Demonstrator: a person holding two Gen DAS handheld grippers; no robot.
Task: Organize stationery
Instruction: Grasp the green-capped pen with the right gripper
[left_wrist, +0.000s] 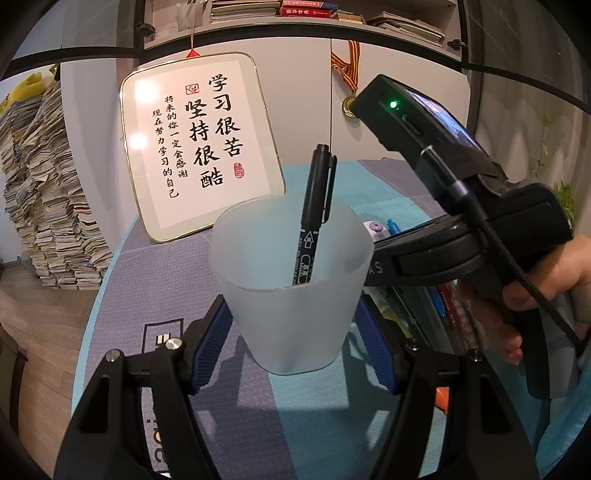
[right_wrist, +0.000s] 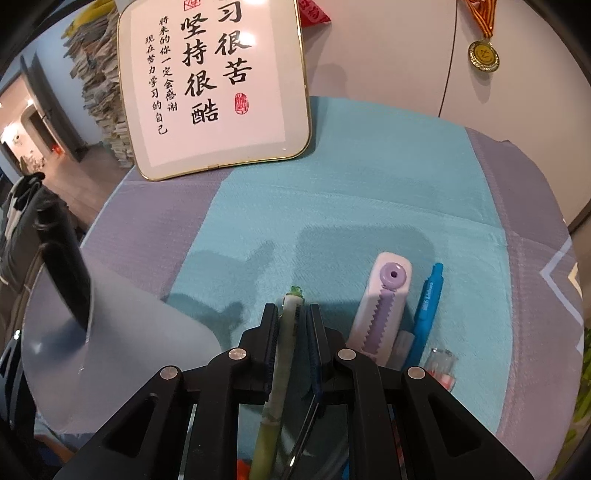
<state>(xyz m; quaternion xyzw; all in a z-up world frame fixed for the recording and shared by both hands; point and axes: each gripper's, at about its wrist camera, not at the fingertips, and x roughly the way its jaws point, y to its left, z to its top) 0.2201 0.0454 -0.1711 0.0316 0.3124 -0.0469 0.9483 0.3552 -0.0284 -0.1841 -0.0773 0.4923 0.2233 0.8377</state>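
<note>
Right gripper clamped on a pale green pen, pads tight on both sides near the top end, long body hanging back under the jaws. Grip far from the middle, so a risk of the pen swinging or sliding out on the lift. Seems still low over the teal cloth; a drag across the fabric could twist it in the pads.

Just beside, to the right: purple-and-white correction tape and blue pen, side by side, a small clear cap near them. Easy to knock with the gripper on rising, and then harder to pick later.

Left gripper closed on the frosted cup, blue pads pressed on both walls, low on the body. Thin, light plastic, likely to flex; too hard a squeeze may deform it, too soft may let it tip.

Inside the cup, one black marker leaning on the far rim. Possible clash with the incoming pen, which could bounce off and fall outside.

Farther back, a framed calligraphy board standing against the wall; a wide swing could topple it.
</note>
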